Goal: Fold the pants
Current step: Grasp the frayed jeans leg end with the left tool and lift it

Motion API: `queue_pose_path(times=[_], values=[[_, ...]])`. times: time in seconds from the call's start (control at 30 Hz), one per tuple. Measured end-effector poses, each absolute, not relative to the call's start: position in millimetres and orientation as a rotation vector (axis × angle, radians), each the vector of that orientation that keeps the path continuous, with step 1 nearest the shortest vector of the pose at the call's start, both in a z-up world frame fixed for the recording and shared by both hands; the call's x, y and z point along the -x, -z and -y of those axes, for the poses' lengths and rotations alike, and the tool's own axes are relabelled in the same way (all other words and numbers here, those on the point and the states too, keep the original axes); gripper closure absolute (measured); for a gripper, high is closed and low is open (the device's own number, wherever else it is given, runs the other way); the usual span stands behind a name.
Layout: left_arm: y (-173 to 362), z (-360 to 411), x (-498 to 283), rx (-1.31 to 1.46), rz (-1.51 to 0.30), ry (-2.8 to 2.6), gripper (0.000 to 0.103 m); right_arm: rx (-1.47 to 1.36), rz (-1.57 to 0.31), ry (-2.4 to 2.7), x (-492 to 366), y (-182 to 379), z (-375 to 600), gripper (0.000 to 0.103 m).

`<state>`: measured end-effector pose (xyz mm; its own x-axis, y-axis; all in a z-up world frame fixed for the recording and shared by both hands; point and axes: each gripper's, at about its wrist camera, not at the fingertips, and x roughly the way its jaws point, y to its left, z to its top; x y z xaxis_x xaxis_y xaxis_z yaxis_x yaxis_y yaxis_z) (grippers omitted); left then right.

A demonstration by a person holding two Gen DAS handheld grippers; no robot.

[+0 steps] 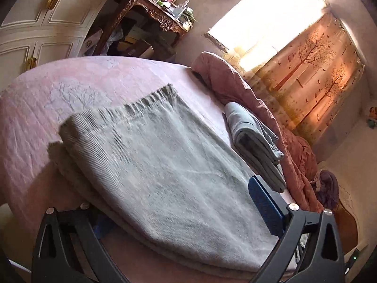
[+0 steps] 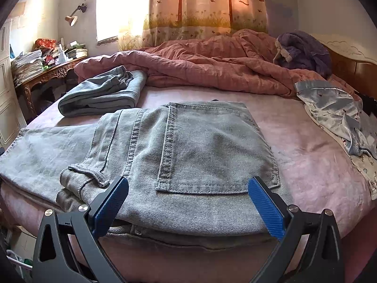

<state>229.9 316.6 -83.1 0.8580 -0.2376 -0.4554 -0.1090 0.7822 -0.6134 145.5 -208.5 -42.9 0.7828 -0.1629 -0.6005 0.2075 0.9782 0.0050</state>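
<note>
Jeans [image 1: 160, 155] hide one finger of the wide-open left gripper [image 1: 179, 202]; right gripper [image 2: 188, 202] gapes empty.

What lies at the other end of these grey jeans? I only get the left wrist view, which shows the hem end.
Observer: The waist end of the grey jeans lies at the bed's near edge, with the back pocket facing up.
Operator: Is the right tool gripping it?
Observer: No. The right tool stands open, with one finger on either side of the pocket's lower edge.
Operator: Is anything else on the bed that I can't see?
Observer: A pale patterned satin garment lies crumpled on the right side, next to the pink duvet.
</note>
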Motion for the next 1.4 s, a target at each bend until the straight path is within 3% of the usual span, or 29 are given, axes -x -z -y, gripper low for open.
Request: queue_pose_path(times=[0.1,0.13,0.17,0.2,0.27,0.47,0.67,0.87,1.07,1.4], values=[[84,-328,-240,0.619,-0.548,-0.031,0.031,-0.072,-0.643,0.197,-145,44,207,0.001],[85,-330,-242,0.599,-0.555,-0.057,0.051,-0.072,-0.641,0.199,-145,44,207,0.001],[84,-331,-244,0.574,-0.562,-0.081,0.077,-0.072,-0.641,0.200,-146,43,208,0.001],[83,-331,-244,0.550,-0.563,-0.101,0.089,-0.073,-0.640,0.200,-145,44,208,0.001],[77,-331,-239,0.551,-0.533,-0.077,0.099,-0.075,-0.643,0.201,-146,44,208,0.001],[26,-304,-231,0.494,-0.435,-0.054,0.099,-0.082,-0.640,0.202,-147,46,205,0.001],[-51,-226,-217,0.311,-0.319,0.038,0.099,-0.096,-0.622,0.203,-143,44,209,0.001],[-86,-155,-211,0.198,-0.300,0.143,0.099,-0.127,-0.593,0.203,-135,41,217,0.001],[-74,-99,-213,0.090,-0.328,0.161,0.099,-0.167,-0.587,0.194,-132,40,227,0.001],[9,-59,-217,-0.151,-0.504,0.176,0.098,-0.212,-0.596,0.177,-132,43,237,0.001]])
